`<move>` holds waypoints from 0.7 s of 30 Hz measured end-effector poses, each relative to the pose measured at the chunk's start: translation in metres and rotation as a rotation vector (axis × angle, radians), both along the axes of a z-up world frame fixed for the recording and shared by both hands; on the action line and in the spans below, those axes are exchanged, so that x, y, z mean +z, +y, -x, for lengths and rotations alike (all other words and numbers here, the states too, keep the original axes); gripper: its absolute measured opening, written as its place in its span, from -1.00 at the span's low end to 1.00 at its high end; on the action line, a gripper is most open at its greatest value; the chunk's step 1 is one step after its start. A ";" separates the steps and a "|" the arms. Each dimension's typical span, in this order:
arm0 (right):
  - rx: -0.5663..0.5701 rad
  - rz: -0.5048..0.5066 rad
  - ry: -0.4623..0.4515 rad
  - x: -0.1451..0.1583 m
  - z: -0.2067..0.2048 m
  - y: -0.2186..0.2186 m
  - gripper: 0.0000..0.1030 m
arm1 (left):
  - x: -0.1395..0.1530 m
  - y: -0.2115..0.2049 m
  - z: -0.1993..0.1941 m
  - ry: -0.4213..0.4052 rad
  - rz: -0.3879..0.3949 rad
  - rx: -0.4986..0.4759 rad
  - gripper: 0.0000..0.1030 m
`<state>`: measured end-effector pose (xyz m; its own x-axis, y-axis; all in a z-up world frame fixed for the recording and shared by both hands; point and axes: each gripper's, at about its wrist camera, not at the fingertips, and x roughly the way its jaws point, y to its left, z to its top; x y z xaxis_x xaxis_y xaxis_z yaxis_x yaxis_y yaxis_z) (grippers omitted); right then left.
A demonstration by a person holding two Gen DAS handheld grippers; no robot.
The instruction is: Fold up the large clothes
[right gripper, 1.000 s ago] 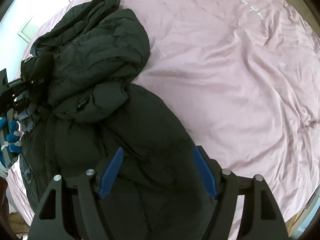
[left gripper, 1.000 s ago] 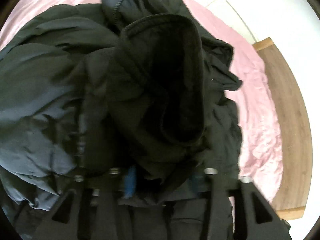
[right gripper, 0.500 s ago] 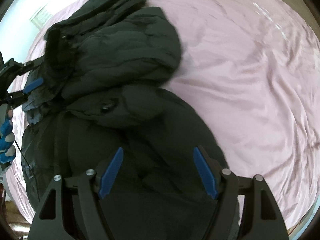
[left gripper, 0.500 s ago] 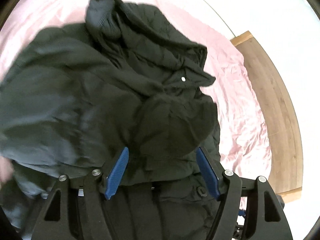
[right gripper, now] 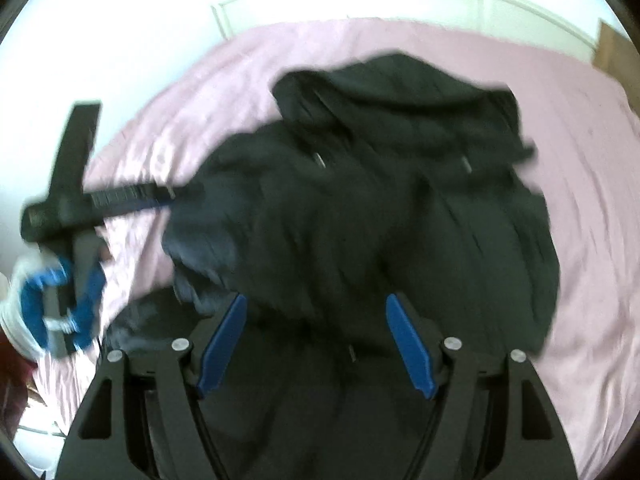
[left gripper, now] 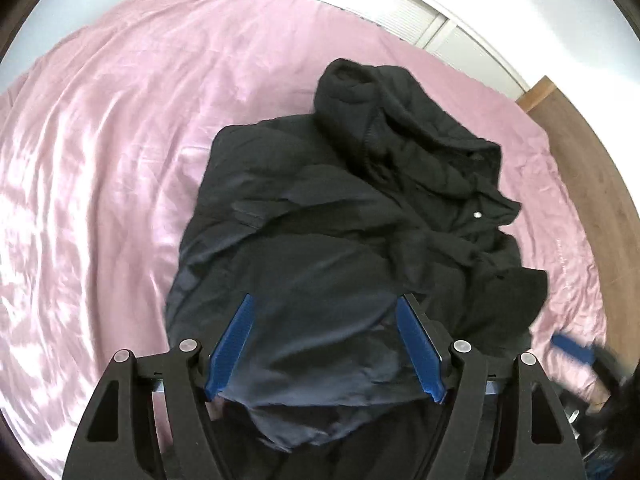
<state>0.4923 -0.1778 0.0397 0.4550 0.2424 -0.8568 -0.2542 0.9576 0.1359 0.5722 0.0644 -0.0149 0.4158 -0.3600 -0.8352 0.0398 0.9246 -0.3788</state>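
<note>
The black padded jacket (left gripper: 352,248) lay bunched on the pink bedsheet (left gripper: 100,168), hood (left gripper: 400,128) at the far end. Being puffy and slippery, its folded layers could spring apart once let go. The left gripper (left gripper: 324,344) and the right gripper (right gripper: 316,344) both gaped wide over it, apparently gripping nothing, though blur clouded the right view.

My right wrist view is smeared throughout: the black jacket (right gripper: 380,200) shows no clear folds or seams, and its near hem runs out under the right tool (right gripper: 314,344) and off the bottom edge. The left tool (right gripper: 68,200) at that frame's left is blurred; I cannot read its finger spacing there. In my left wrist view, the right tool (left gripper: 592,364) is a blurred streak cut by the right edge.
</note>
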 end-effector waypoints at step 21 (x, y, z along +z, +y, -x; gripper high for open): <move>-0.046 0.067 0.188 -0.152 -0.061 -0.045 0.42 | -0.094 -0.039 -0.004 0.109 -0.112 -0.104 0.59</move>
<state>0.5529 -0.2227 -0.1123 0.2949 0.1642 -0.9413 -0.1858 0.9762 0.1121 0.5758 0.0253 -0.1093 0.2858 -0.2988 -0.9105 0.1013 0.9542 -0.2814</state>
